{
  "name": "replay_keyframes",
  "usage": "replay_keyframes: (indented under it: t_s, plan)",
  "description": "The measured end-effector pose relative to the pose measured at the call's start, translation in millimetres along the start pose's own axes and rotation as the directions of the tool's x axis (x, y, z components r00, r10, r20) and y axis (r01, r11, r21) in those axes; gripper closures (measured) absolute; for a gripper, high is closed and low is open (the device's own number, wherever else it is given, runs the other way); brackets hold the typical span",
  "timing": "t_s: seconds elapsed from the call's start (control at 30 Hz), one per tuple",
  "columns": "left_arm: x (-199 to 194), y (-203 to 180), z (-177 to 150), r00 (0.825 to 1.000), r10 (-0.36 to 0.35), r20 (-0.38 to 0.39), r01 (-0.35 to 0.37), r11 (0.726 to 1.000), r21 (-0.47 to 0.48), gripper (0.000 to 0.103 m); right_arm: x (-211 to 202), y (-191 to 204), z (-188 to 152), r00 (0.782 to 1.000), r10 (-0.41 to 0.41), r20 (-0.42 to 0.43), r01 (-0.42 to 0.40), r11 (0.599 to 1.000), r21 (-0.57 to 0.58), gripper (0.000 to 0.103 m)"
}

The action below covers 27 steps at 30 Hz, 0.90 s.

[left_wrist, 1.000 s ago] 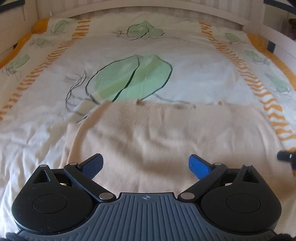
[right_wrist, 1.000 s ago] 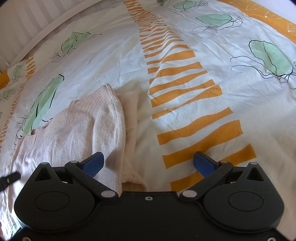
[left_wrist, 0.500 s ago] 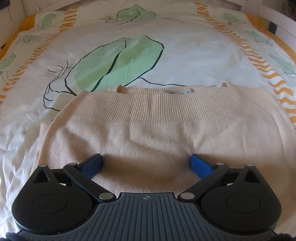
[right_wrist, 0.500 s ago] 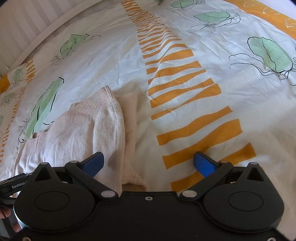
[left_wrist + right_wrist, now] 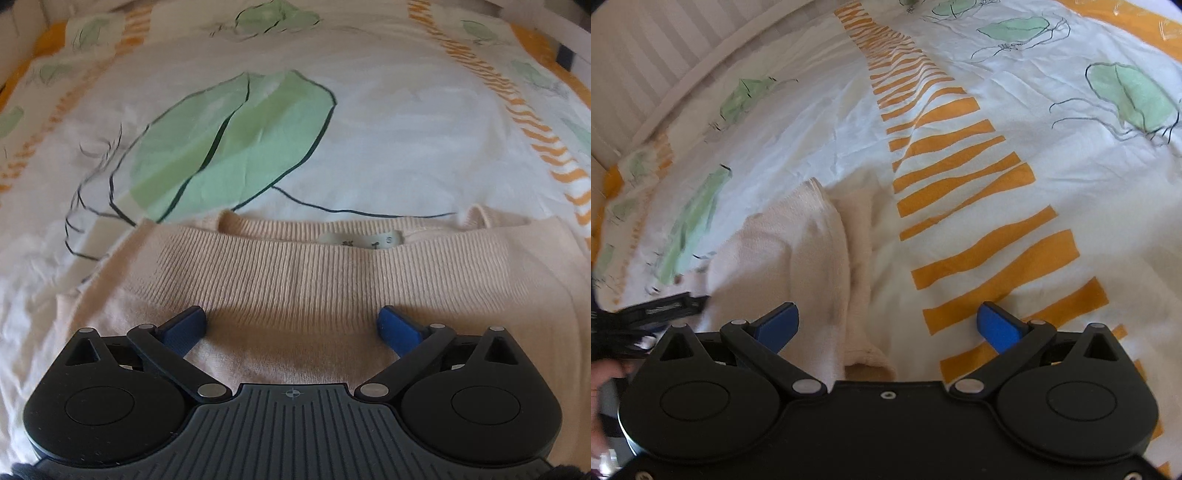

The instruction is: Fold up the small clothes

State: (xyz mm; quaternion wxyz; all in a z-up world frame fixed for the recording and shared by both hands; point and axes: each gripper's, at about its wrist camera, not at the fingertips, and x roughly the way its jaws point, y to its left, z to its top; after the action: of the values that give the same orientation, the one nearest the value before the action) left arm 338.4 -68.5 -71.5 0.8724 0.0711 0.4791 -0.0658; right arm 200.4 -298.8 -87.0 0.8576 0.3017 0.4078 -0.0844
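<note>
both grippers are spread wide and grasp nothing. left gripper [image 5: 291, 325] hovers low over the beige knit sweater [image 5: 295, 288], its blue pads either side of the ribbed band; right gripper [image 5: 888, 325] hangs over the sweater's right edge [image 5: 798, 258], one pad above the knit and the other above the orange-striped bedspread [image 5: 979, 206].

the sweater lies flat on the bed, folded once by the look of it, with the ribbed hem brought up close to the neckline where the label [image 5: 360, 239] shows. a loose strip of knit [image 5: 858, 251], probably a sleeve, sits just beside the folded edge on my right.

i judge the step in hand is taking hold for the next fold. to do it well i want each gripper to come down at a corner of the stacked layers, not mid-panel, and pinch through all the layers so the lower one doesn't stay behind. the knit is soft and will sag, so i'd lift both sides evenly and keep the edge taut. on the right i'd tuck that loose strip in first, and avoid catching the bedspread with the outer pad.
</note>
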Motion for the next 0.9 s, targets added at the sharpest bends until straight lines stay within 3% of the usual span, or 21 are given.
replay_keyframes:
  t_s: [0.1,0.17,0.23,0.7,0.9]
  plan:
    - [1,3,1,1.000,-0.012,-0.009,0.012,1.000,-0.006,0.001,-2,-8,0,0.992,0.125,-0.009,-0.124,0.990,0.067,0.000]
    - [1,4,0,1.000,-0.020,-0.008,0.020,1.000,-0.004,0.001,2,-13,0,0.973,0.228,-0.028,-0.223,0.967,0.126,0.000]
    - [2,6,0,1.000,-0.025,-0.005,0.025,1.000,-0.009,0.000,7,-15,-2,0.958,0.282,-0.051,-0.269,0.946,0.180,0.000]
    - [4,4,-1,1.000,-0.027,-0.002,0.027,1.000,0.004,0.000,36,1,4,0.936,0.348,-0.058,-0.342,0.936,0.085,0.000]
    - [5,4,-3,1.000,-0.026,0.004,0.026,1.000,0.007,0.000,38,12,0,0.943,0.327,-0.059,-0.329,0.944,-0.028,0.000]
